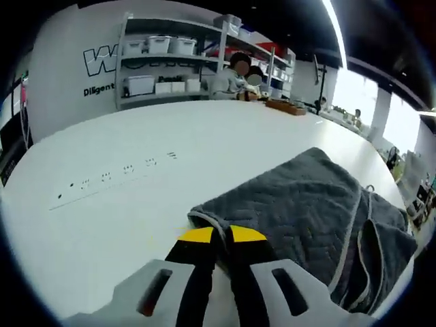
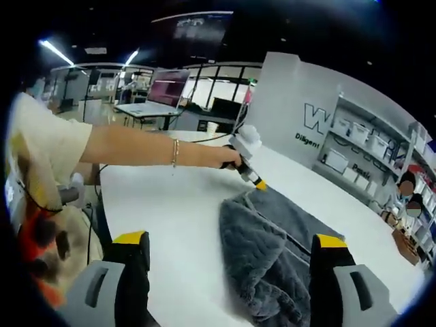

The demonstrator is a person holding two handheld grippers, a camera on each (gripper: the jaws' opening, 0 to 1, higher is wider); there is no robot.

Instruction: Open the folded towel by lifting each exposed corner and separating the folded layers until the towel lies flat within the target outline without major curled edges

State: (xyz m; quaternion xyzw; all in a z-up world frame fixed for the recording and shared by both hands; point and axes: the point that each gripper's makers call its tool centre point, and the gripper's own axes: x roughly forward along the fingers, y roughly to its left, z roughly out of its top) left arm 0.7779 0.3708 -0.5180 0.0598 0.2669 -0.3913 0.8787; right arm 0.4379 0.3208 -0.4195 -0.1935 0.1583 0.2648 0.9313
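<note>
two grippers: left gripper (image 1: 222, 235) clamped on grey towel (image 1: 306, 218) corner, lower centre; right gripper (image 2: 231, 242) jaws apart over white tabletop (image 1: 136, 163).

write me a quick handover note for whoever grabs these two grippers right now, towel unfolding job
Left gripper: jaws closed together at the near corner of the grey towel; it seems to pinch the hem there, though the grip itself is hard to confirm. It also shows in the right gripper view, at the towel's far corner.
Right gripper: open, holding nothing, hovering over the bunched end of the towel.
Towel lies on the white table, layers folded over and rumpled.
Done: one corner apparently taken.
Left: lift that corner, separate the layers, spread the towel flat and smooth the edges. I cannot make out a target outline.
</note>
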